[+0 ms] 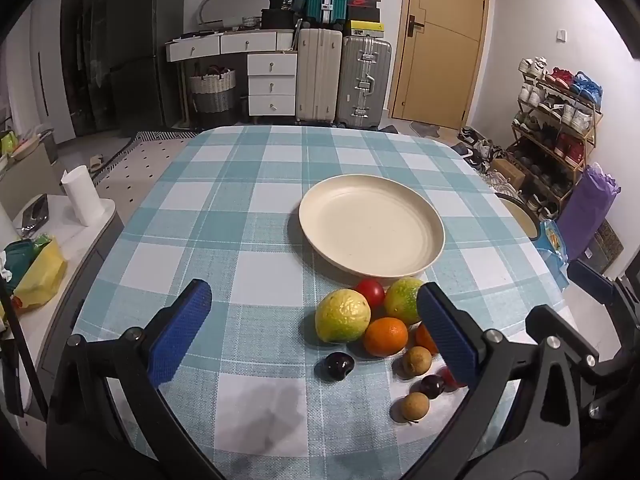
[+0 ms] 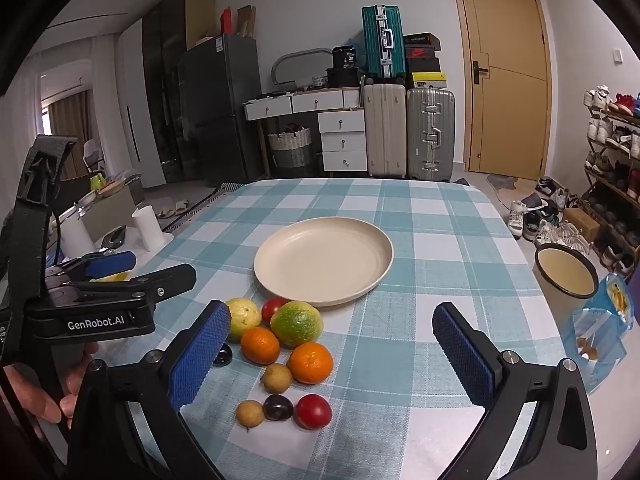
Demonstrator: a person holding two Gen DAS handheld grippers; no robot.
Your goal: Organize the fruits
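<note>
**Fruit clustered beside a bare plate, both grippers spread wide**

Left wrist view: the left gripper (image 1: 312, 328) hangs above the checked worktop (image 1: 224, 208) with its blue fingers (image 1: 180, 332) spread wide apart, holding nothing. A cream plate (image 1: 371, 229) sits on the worktop with nothing in it. Just in front of it lies the fruit cluster: a yellow-green guava (image 1: 342, 315), a red tomato (image 1: 371, 292) touching the plate's near rim, a green-yellow fruit (image 1: 402, 299), an orange (image 1: 385, 336), a second orange partly hidden behind the right-hand finger, a dark plum (image 1: 339, 365), another dark plum (image 1: 432, 386) and two brown longans (image 1: 417, 361) (image 1: 415, 406).

Right wrist view: the right gripper (image 2: 332, 356) also has its fingers (image 2: 198, 356) spread wide and empty, with the fruit lying near its left-hand finger. The plate (image 2: 323, 261) lies beyond the fruit. The left gripper (image 2: 112, 268) shows at the left edge, held in a hand (image 2: 48, 384). A cream pot (image 2: 566, 272) stands off the worktop's right edge.
</note>
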